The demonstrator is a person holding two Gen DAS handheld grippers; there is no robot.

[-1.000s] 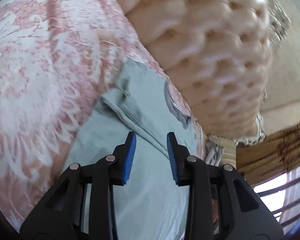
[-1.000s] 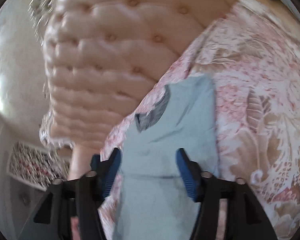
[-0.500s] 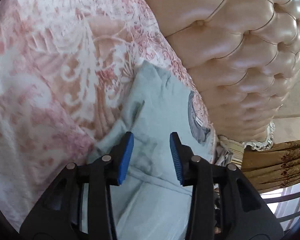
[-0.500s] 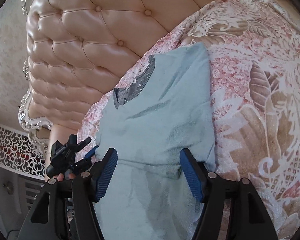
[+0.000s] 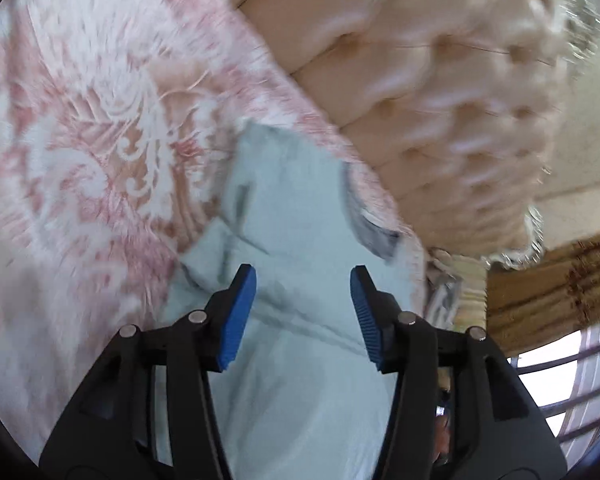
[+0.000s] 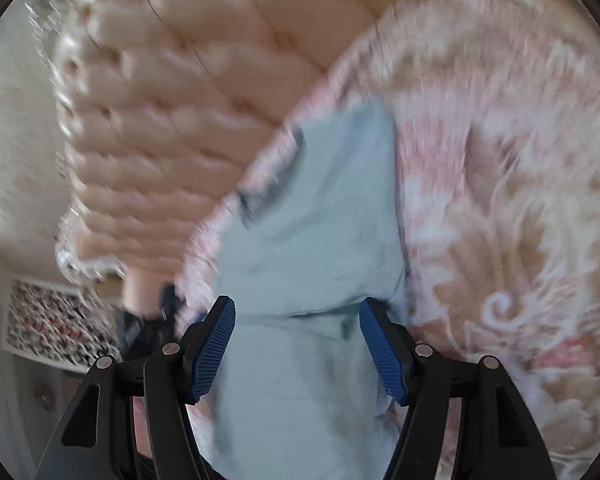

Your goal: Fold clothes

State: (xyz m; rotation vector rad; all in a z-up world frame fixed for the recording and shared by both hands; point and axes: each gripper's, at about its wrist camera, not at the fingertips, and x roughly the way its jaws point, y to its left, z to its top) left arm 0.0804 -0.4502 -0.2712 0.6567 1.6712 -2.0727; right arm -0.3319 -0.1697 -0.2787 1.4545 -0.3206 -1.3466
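Pale blue shirt [image 5: 296,216] [image 6: 324,216], grey collar [image 5: 374,236] toward the tufted headboard [image 5: 440,92] [image 6: 172,112], lying partly folded on the bed's pink floral bedspread [image 5: 100,120] [image 6: 500,180]. Left tool [image 5: 302,316] with blue pads spread apart above the shirt, pinching nothing. Right tool [image 6: 297,344] likewise spread wide over a fold. Both views motion-blurred. Curtain [image 5: 548,280] and window [image 5: 568,376] at the left view's edge.

the pale blue-green shirt [image 5: 296,208] i'm folding lies flat on the bed, its grey-trimmed collar end toward the headboard. its sides are folded inward, making a narrow strip. a crosswise fold edge runs across it close in front of me, and the near part is smooth.
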